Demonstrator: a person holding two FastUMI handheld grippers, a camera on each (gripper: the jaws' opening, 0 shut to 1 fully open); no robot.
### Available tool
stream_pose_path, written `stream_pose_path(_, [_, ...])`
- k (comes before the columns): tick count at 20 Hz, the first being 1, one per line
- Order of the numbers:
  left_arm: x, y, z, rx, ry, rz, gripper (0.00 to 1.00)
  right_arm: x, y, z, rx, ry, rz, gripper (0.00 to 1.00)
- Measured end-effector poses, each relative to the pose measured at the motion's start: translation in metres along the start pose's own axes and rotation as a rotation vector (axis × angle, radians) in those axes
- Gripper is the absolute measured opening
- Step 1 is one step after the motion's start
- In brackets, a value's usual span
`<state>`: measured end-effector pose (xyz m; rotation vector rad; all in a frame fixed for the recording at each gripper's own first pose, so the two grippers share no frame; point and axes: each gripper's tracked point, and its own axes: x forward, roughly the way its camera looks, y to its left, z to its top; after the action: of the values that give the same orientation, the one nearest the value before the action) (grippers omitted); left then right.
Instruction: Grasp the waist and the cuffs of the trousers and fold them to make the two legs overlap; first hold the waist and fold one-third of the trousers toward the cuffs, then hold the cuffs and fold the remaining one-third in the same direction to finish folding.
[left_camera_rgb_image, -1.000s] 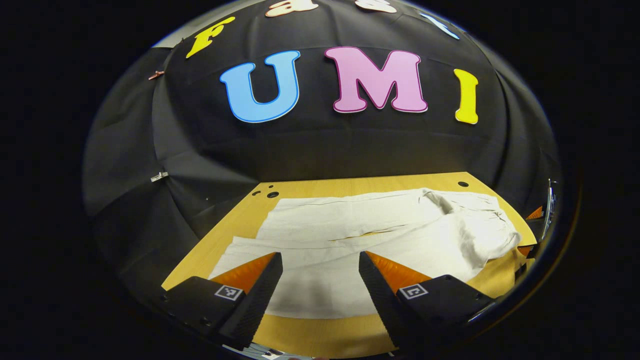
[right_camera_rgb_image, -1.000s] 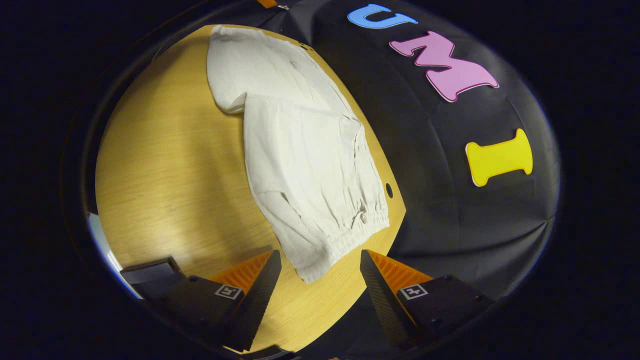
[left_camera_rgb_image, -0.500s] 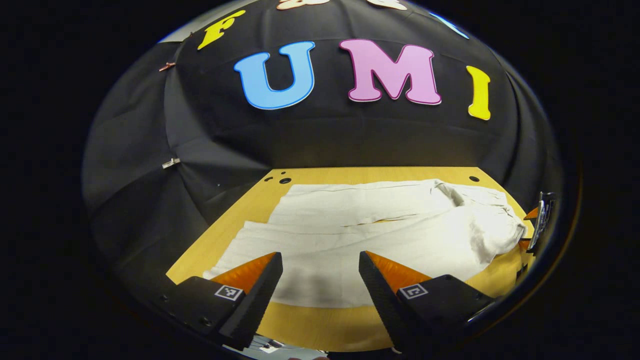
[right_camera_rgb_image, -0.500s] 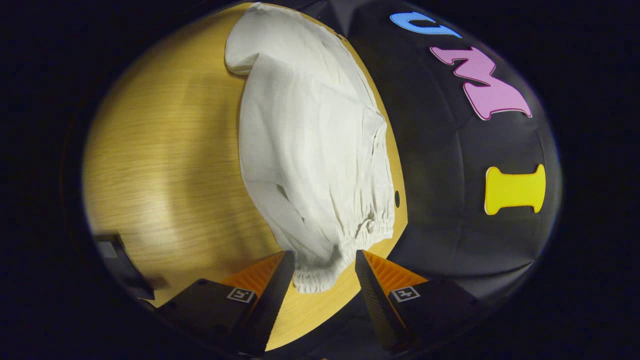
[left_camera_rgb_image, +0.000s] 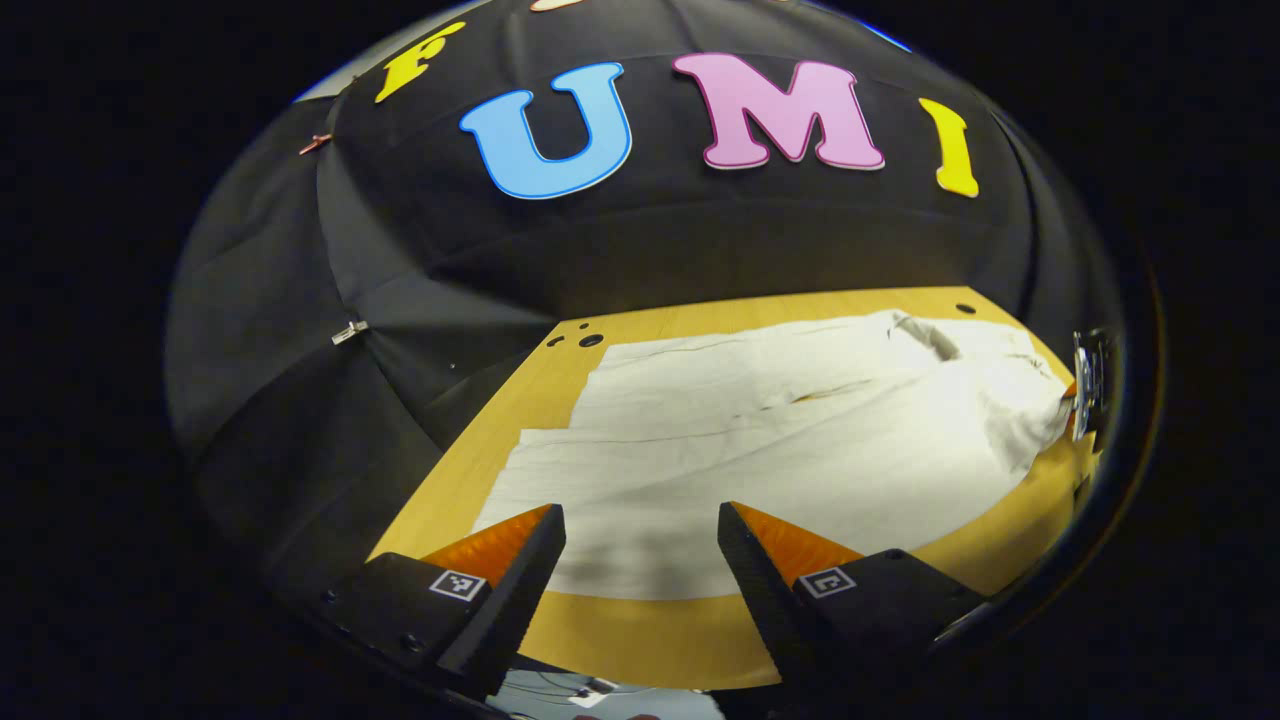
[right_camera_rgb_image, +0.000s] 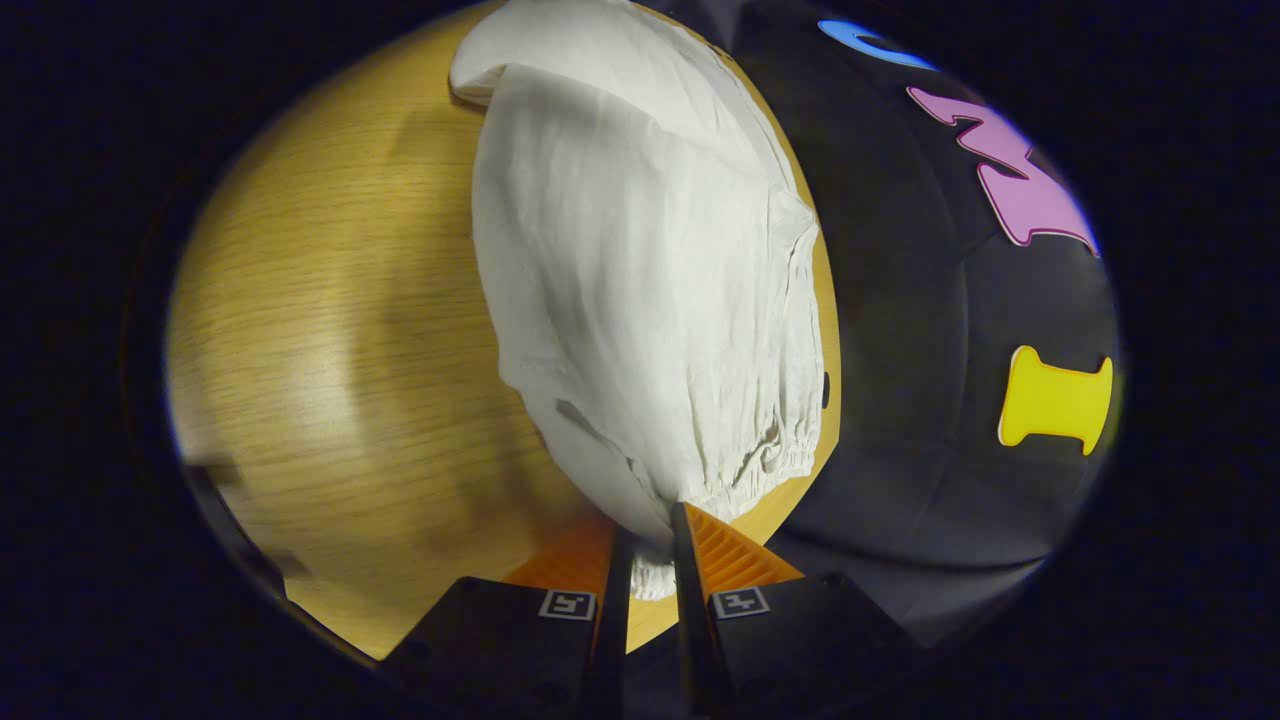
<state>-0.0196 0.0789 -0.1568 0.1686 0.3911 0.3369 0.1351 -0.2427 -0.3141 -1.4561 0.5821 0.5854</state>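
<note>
Fingers of the right gripper are closed on the waist corner of the white trousers. Left gripper hangs open above a trouser leg. Trousers lie spread across the wooden table.

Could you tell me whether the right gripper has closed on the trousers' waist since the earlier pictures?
Yes. The right gripper was open over the table; its fingers now pinch the trousers at the waist.

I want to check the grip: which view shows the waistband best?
The right gripper view: the gathered waistband sits close up, one corner pinched in the right gripper. The left gripper view shows the trousers spread on the table, with the waist end small at far right and the left gripper open.
</note>
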Motion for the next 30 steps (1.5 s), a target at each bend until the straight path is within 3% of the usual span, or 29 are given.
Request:
stream_pose_path(1, [0.003, 0.009, -0.011, 0.034, 0.022, -0.004, 0.98, -0.005, -0.002, 0.002, -0.008, 0.005, 0.010, 0.27])
stream_pose_path(3, [0.011, 0.029, -0.037, 0.109, 0.064, -0.008, 0.98, 0.003, 0.001, 0.001, -0.011, 0.008, 0.066, 0.14])
stream_pose_path(7, [0.038, 0.090, -0.082, 0.410, 0.133, 0.014, 0.97, -0.005, 0.001, 0.005, 0.024, -0.003, 0.186, 0.05])
stream_pose_path(9, [0.049, 0.118, -0.098, 0.535, 0.161, 0.033, 0.97, -0.005, 0.001, 0.005, -0.012, -0.002, 0.175, 0.05])
stream_pose_path(14, [0.070, 0.166, -0.131, 0.730, 0.242, 0.020, 0.96, -0.006, 0.001, 0.004, -0.030, 0.001, 0.163, 0.05])
stream_pose_path(20, [0.097, 0.189, -0.141, 1.014, 0.252, -0.081, 0.96, -0.006, 0.000, 0.004, -0.042, -0.005, 0.148, 0.05])
stream_pose_path(22, [0.110, 0.188, -0.139, 1.102, 0.249, -0.143, 0.92, -0.006, 0.000, 0.004, -0.041, -0.004, 0.146, 0.05])
stream_pose_path(24, [0.117, 0.183, -0.139, 1.178, 0.278, -0.220, 0.80, -0.004, -0.001, 0.003, -0.048, -0.005, 0.138, 0.05])
stream_pose_path(25, [0.122, 0.180, -0.136, 1.217, 0.284, -0.247, 0.68, -0.004, -0.002, 0.003, -0.056, -0.004, 0.130, 0.05])
stream_pose_path(26, [0.128, 0.176, -0.130, 1.251, 0.286, -0.274, 0.66, -0.004, -0.002, 0.001, -0.067, 0.004, 0.119, 0.05])
stream_pose_path(27, [0.134, 0.171, -0.128, 1.279, 0.285, -0.299, 0.56, -0.002, -0.003, 0.000, -0.077, 0.008, 0.110, 0.05])
stream_pose_path(29, [0.140, 0.163, -0.127, 1.309, 0.297, -0.341, 0.48, -0.001, -0.003, -0.001, -0.086, 0.006, 0.102, 0.05])
stream_pose_path(30, [0.140, 0.159, -0.126, 1.326, 0.299, -0.357, 0.39, -0.001, -0.003, -0.002, -0.085, 0.005, 0.102, 0.05])
